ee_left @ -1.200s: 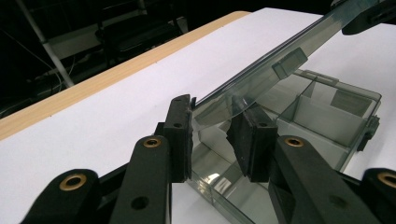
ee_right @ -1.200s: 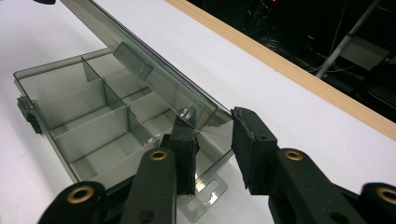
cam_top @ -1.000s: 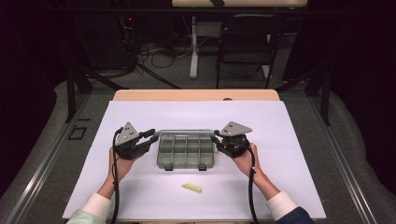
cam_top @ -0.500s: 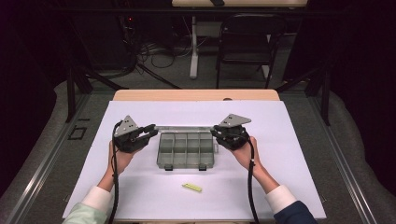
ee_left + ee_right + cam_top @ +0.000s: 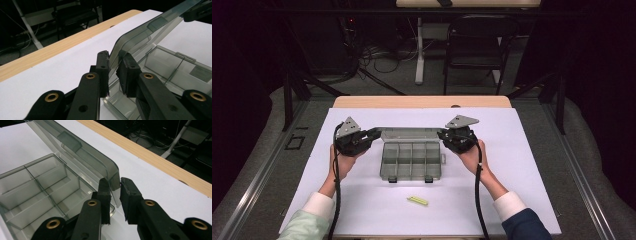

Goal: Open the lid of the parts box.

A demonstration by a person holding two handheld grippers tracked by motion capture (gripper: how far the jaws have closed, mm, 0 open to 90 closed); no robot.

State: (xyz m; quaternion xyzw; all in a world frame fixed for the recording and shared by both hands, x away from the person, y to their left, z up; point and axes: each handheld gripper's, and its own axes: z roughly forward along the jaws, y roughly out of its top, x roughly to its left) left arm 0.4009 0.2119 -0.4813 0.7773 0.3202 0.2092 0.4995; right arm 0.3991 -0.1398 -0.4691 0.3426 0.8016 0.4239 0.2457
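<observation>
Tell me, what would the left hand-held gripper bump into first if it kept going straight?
Probably the lid its jaws already straddle; farther along that line is the right hand-held gripper.

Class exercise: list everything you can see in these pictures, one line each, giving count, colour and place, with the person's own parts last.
Box: 1, clear grey, compartments, mid-table.
Lid: 1, clear grey, raised at the box's far edge, a corner between each gripper's jaws.
Small stick: 1, yellow, on the sheet near the box's front.
Sheet: 1, white, covering the table.
Table: 1, wood, edge showing beyond the sheet.
Chair: 1, black, behind the table.
Left hand-held gripper: 1, black, at the lid's left corner.
Right hand-held gripper: 1, black, at the lid's right corner.
</observation>
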